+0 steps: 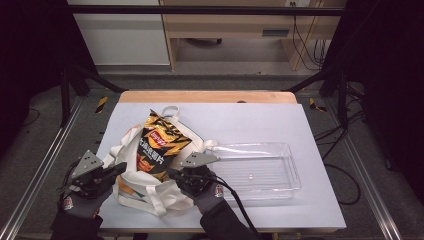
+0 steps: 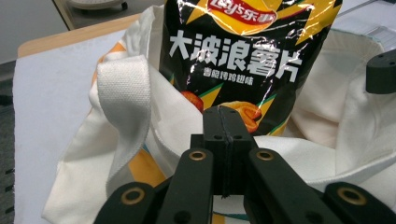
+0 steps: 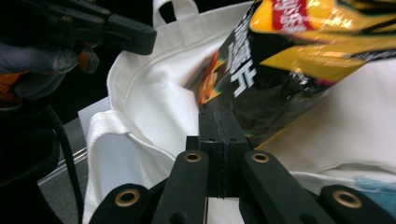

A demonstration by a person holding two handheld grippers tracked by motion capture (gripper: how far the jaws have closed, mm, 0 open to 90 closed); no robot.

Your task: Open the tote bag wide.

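Left gripper (image 1: 119, 169) and right gripper (image 1: 172, 174) were each clamped on the tote bag (image 1: 131, 192) rim; between them we saw the chip bag (image 1: 159, 145) slanting away, half inside.

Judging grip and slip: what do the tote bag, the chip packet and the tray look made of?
Tote bag: likely woven cotton canvas, matte, visible weave and soft folds.
Chip packet: glossy plastic film, crinkled with glare.
Tray: clear rigid plastic, probably; the table shows through it.
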